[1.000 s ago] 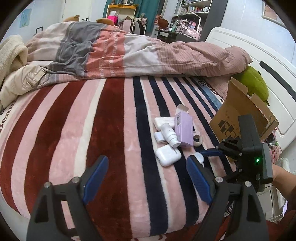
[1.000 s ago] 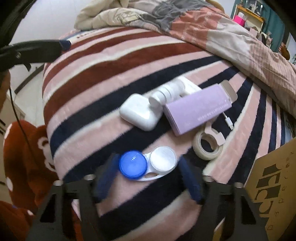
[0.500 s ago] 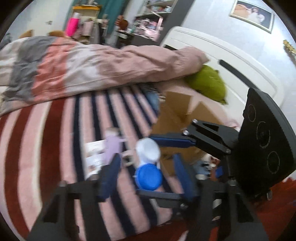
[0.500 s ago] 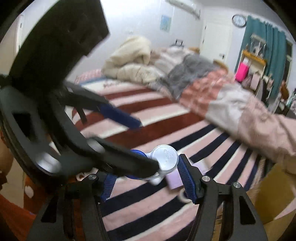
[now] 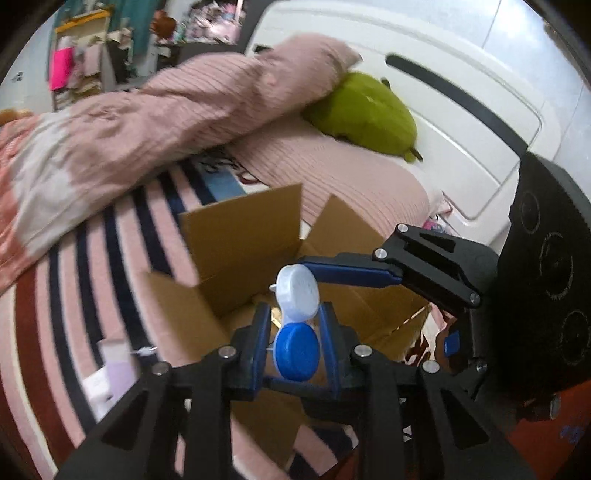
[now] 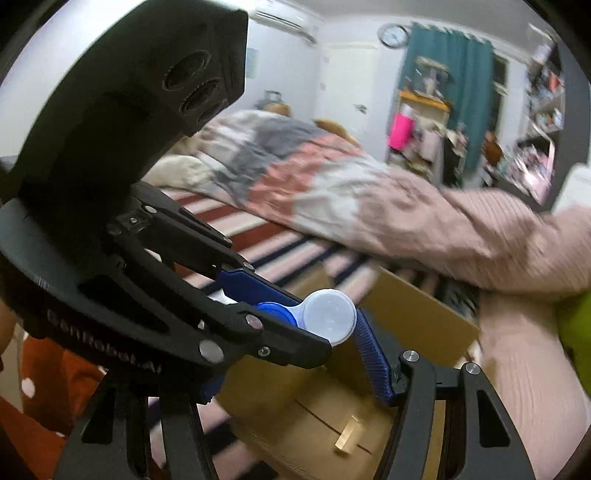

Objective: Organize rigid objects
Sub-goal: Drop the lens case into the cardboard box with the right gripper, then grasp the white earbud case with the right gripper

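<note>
The contact lens case (image 5: 297, 325) is held in the air above the open cardboard box (image 5: 240, 236), its long axis running away from the left gripper (image 5: 295, 349), whose fingers have just been closing on the blue cap, while the right gripper (image 6: 314, 332) fingers clasp it from the side.

This is a home bedroom: a bed (image 5: 122, 236) with striped blanket, a white headboard (image 5: 461, 122), teal curtains (image 6: 447, 92), 1 wall clock (image 6: 393, 34), probably cluttered shelves (image 6: 546, 110).
</note>
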Motion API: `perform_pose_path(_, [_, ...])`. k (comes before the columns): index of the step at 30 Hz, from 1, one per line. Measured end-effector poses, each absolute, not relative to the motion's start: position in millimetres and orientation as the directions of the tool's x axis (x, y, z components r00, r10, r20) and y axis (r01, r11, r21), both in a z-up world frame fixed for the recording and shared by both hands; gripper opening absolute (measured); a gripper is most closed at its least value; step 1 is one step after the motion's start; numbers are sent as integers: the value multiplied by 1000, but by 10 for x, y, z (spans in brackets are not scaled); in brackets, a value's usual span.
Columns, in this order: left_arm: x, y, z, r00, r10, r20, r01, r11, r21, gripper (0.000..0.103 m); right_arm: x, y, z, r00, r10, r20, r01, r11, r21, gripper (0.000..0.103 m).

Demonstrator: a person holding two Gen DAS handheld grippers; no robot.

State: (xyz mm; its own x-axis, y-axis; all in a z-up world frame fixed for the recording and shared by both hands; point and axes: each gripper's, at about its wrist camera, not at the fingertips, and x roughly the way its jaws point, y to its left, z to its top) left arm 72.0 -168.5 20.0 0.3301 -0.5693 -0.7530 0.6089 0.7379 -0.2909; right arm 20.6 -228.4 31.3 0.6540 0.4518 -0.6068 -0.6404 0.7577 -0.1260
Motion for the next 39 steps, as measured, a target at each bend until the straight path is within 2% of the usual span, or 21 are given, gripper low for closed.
perform_pose_path(6, [852,-1861,54,289,-558,-778,627,724,-287,24,446,-2562,183,581,392,-713,-599,799,-49,59])
perform_pose_path(8, [819,-1819,76,320,-539,-779,626,738,-253,30,448,-2587,149,564,381,-733,-592,805,-37,59])
perform_pose_path(10, [777,-1728,133,356,-531,-769,613,754,-238,55,484,-2558,115,545,375,-750,-588,809,-22,66])
perform_pose_path(12, [703,-1580,222,407,-525,-747,595,773,-220,66,470,-2554,123,551,366,-750,-576,817,-25,73])
perform_pose_path(16, [538,-1074,428,495,-519,-697,525,818,-236,69,426,-2444,210,571,378,-729,-577,816,-29,74])
perform_pose_path(19, [375,-603,521,593,-455,-665,437,875,-209,75,362,-2221,287,566,424,-707,-615,788,-19,74])
perform_pose_path(27, [-65,612,284,730,-239,-640,186,971,-151,77,191,-1305,274,479,563,-674,-746,666,26,74])
perform_pose_path(34, [-145,1073,-259,740,-212,-639,121,976,-183,78,150,-608,-375,345,573,-743,-788,607,103,74])
perform_pose_path(39, [-96,1185,-592,716,-221,-662,100,971,-215,78,203,-417,-957,355,478,-804,-732,677,79,74])
